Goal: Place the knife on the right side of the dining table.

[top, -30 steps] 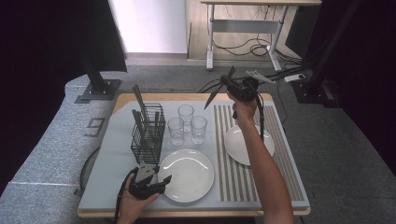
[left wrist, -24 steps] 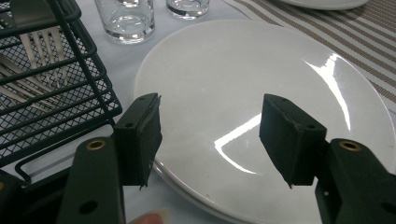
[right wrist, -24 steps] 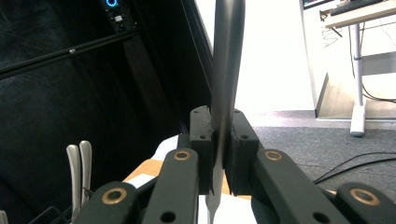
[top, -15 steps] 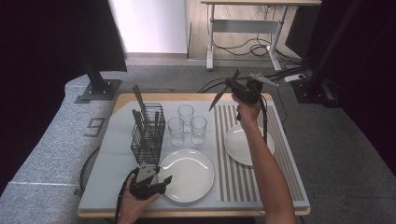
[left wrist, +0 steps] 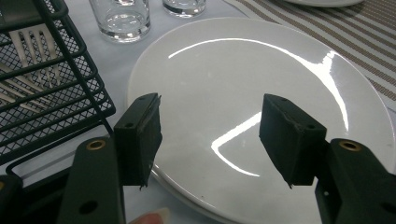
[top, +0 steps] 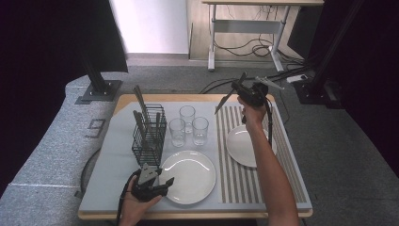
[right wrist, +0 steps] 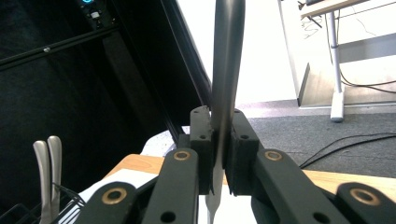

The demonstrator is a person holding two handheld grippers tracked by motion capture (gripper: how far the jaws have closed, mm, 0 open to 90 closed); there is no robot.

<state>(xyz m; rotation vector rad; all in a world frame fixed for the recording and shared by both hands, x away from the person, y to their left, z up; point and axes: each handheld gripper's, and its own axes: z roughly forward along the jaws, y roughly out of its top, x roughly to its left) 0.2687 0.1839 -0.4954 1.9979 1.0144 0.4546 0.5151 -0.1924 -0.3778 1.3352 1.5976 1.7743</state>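
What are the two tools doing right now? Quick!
Left tool: open, holding nothing, its jaws hanging over the near white plate.
Right tool: closed on a metal knife, held up in the air.

Black gripper [left wrist: 210, 140] arms carry brass-coloured rivets.

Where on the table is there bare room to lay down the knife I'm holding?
The striped mat lies bare between the two plates, near plate and far plate. The grey cloth left of the wire basket is bare too. Around the glasses it's crowded.
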